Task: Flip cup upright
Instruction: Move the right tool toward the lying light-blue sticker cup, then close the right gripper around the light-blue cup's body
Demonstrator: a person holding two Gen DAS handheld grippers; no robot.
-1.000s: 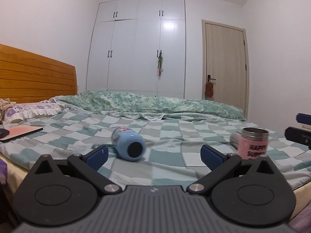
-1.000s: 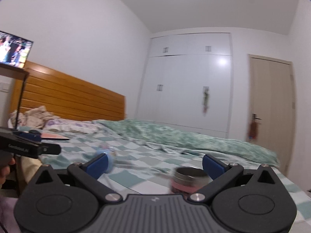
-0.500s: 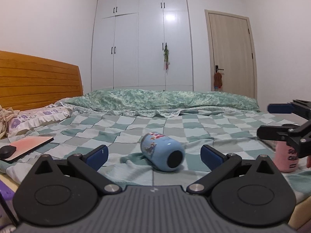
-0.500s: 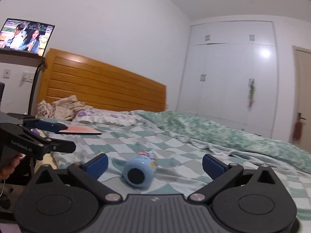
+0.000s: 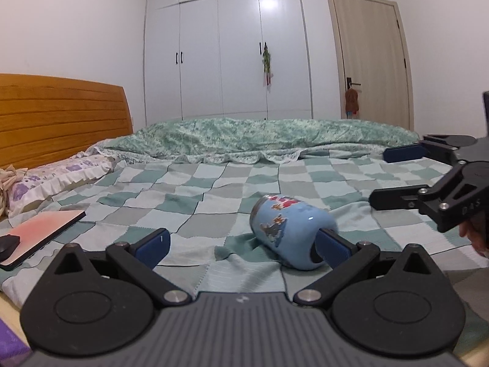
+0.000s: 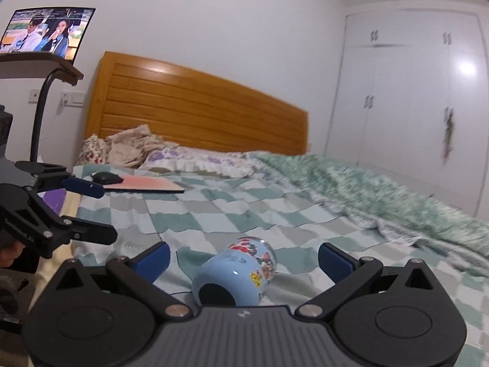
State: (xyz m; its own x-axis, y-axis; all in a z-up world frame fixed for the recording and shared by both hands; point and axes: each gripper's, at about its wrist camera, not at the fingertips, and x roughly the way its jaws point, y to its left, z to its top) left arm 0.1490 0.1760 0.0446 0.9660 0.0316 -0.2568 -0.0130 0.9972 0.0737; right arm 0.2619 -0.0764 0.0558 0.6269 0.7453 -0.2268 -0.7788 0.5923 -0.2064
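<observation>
A light blue cartoon cup (image 5: 290,232) lies on its side on the checked bedspread, its dark end toward the cameras. My left gripper (image 5: 241,243) is open; its right finger (image 5: 331,243) is at the cup's near end, and whether it touches I cannot tell. My right gripper (image 6: 243,258) is open, and the cup (image 6: 237,275) lies between its fingers, close to the gripper body. The right gripper also shows open at the right edge of the left wrist view (image 5: 388,177). The left gripper shows open at the left of the right wrist view (image 6: 91,211).
The checked bedspread (image 5: 214,189) covers the bed. A pink pad (image 5: 39,229) with a black mouse (image 5: 7,241) lies near the left edge. A green duvet (image 5: 259,134) is bunched at the far side. A wooden headboard (image 6: 198,113) and a screen on a stand (image 6: 45,30) stand at the left.
Both grippers have closed in on the blue cup. The right gripper swung left from the pink cup, which is out of view now. Both stay open.
</observation>
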